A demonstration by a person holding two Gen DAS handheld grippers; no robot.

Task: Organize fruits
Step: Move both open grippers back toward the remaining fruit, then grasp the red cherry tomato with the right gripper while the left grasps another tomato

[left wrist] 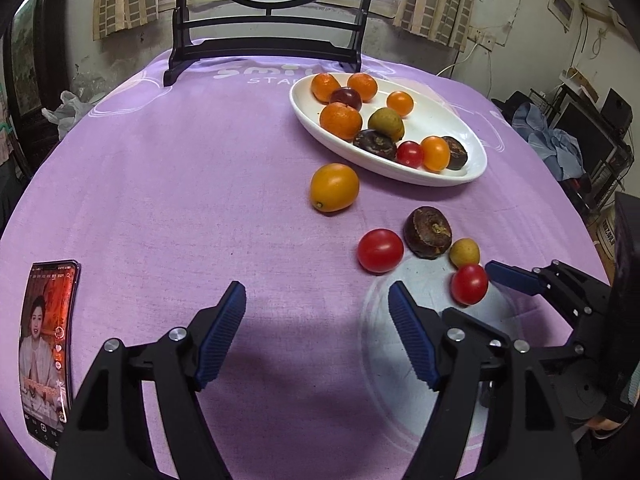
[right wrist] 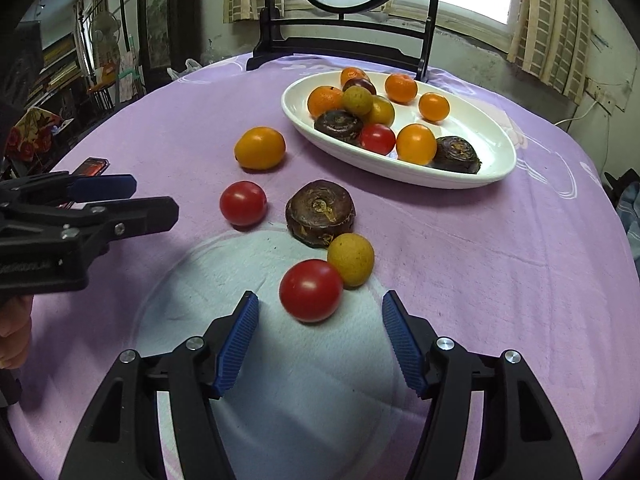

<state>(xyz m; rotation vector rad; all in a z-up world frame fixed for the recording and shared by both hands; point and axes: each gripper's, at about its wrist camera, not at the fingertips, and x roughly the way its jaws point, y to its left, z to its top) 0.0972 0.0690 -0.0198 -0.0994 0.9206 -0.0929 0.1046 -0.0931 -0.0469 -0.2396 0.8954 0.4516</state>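
Note:
A white oval dish [left wrist: 460, 128] [right wrist: 492, 136] holds several oranges, tomatoes and dark fruits. Loose on the purple cloth lie an orange fruit [left wrist: 334, 187] [right wrist: 260, 148], a red tomato [left wrist: 380, 250] [right wrist: 243, 203], a dark brown fruit [left wrist: 427, 232] [right wrist: 320, 212], a small yellow-green fruit [left wrist: 464, 253] [right wrist: 351, 259] and a second red tomato [left wrist: 469, 284] [right wrist: 311, 290]. My right gripper [right wrist: 318, 344] is open just behind that second tomato. My left gripper [left wrist: 318, 336] is open and empty over bare cloth; it also shows in the right wrist view [right wrist: 132, 196].
A phone [left wrist: 46, 352] with a lit screen lies at the left on the cloth. A black wooden stand [left wrist: 264, 46] with a round painted panel stands at the table's far edge. A pale round patch [right wrist: 280, 360] marks the cloth under my right gripper.

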